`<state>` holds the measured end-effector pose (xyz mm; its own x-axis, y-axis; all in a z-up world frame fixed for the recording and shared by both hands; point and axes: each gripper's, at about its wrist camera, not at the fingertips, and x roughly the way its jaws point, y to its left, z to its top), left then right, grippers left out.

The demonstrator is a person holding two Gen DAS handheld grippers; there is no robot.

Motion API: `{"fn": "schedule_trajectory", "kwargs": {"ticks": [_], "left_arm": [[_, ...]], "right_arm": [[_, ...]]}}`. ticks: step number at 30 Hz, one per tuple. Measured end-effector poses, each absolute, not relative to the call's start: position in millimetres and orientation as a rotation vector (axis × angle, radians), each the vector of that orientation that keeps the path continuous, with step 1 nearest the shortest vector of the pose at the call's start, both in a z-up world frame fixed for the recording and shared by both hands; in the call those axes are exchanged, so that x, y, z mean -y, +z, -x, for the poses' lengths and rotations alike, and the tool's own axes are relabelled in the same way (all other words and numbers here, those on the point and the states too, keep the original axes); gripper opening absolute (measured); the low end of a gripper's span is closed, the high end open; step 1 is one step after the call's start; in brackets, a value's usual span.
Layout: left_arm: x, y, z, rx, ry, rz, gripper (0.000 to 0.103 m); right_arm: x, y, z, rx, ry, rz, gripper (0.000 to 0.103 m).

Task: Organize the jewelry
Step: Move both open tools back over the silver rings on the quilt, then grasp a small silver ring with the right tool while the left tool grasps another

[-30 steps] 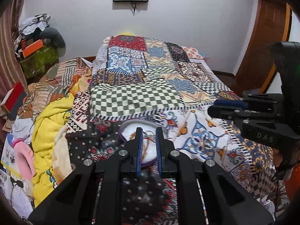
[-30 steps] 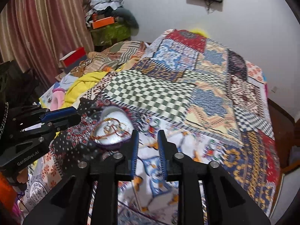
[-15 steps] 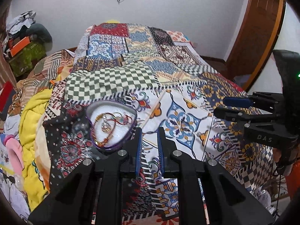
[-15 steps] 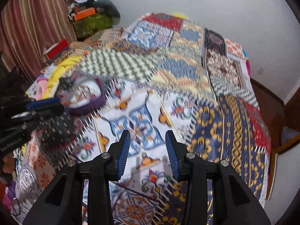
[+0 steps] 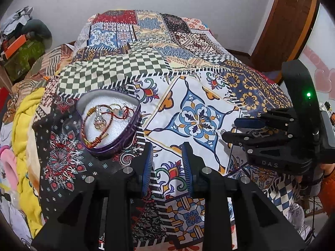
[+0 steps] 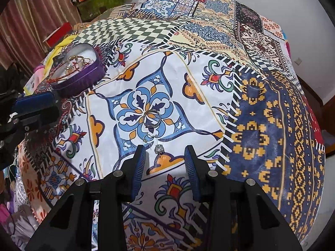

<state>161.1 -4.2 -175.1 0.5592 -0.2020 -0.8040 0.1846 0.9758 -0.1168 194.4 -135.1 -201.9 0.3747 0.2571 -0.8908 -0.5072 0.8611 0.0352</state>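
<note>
Blue-padded right tool point(image 6: 165, 156) spread, empty, above ring point(image 6: 152, 118)

A glossy purple metal tin point(image 5: 117, 142) lined with rough white foam sits on the bed's smooth printed cloth point(image 6: 199, 113), near a shiny metal ring point(image 6: 152, 118).

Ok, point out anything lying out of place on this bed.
A silver ring and a small pendant on a thin chain lie loose on the patterned bedspread, outside the purple heart-shaped tin where the bracelets sit. The right gripper hovers open above them.
</note>
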Motion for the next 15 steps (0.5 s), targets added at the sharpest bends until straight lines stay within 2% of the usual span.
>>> {"fn": "schedule_trajectory", "kwargs": {"ticks": [5, 8, 15], "left_arm": [[6.2, -183.6, -166.0, -0.971, -0.229, 0.022, 0.027], [8.1, -186.8, -170.8, -0.982, -0.233, 0.023, 0.027], [22.3, -190.5, -184.1, -0.997, -0.265, 0.021, 0.027]], "right_arm": [[131.5, -207.1, -193.9, -1.077, 0.512, 0.284, 0.025], [129.8, -208.2, -192.6, -1.072, 0.523, 0.287, 0.010], [136.2, -203.5, -193.6, -1.046, 0.526, 0.256, 0.009]]}}
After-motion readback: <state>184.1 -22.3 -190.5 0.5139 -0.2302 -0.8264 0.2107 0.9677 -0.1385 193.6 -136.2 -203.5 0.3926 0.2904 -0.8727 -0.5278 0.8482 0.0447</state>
